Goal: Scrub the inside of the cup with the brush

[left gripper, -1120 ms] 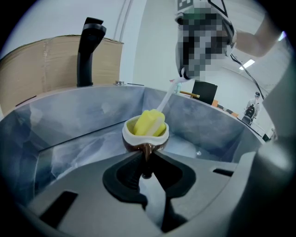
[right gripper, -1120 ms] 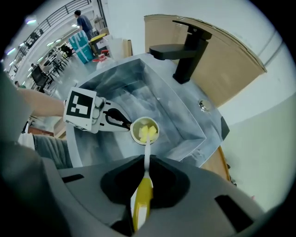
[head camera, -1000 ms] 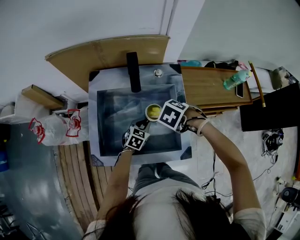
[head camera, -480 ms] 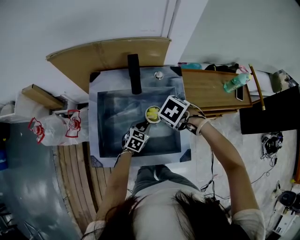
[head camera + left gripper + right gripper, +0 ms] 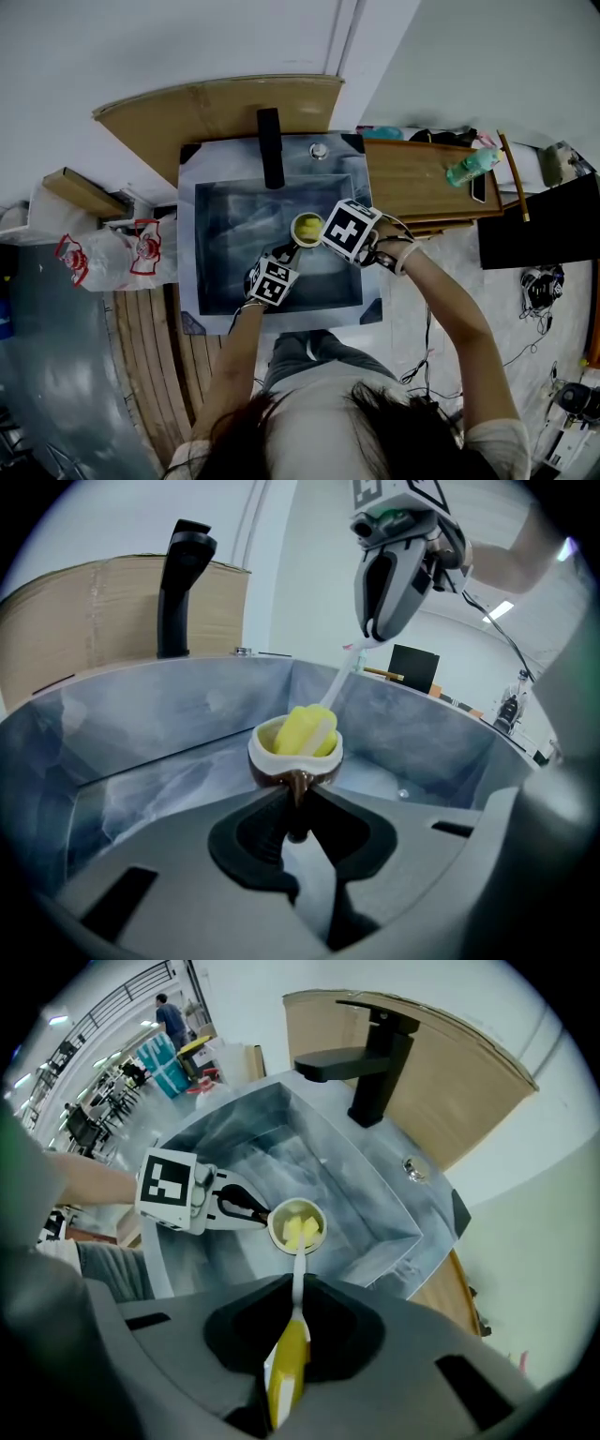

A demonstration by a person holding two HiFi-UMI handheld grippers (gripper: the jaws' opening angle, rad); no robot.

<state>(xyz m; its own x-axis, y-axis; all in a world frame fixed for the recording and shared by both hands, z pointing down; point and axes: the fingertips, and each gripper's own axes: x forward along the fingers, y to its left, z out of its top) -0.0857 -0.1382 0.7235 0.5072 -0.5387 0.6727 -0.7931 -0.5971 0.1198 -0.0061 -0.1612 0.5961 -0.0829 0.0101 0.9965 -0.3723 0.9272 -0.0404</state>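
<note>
Barely anything moved: right gripper (image 5: 297, 1288) and its marker cube sit a touch further right in the head view than a second ago. Cup (image 5: 294, 758) and left gripper (image 5: 298, 803) are unchanged.

Left jaws are clamped part-closed on the cup's thin brown handle, holding the cup upright above the floor of the sink (image 5: 187, 234). The cup is small and round, with a white rim and a glossy brown outer wall.

Right gripper points straight down, its jaws nearly together and pinched on the brush (image 5: 289, 1363). The brush has a smooth yellow grip and a thin white stem. Its soft yellow foam head is down inside the cup and fills most of the mouth.

The sink is a square basin of dull grey metal with streaky reflections. Faucet (image 5: 269, 145) is matte black with a blocky shape, standing at the back rim.
</note>
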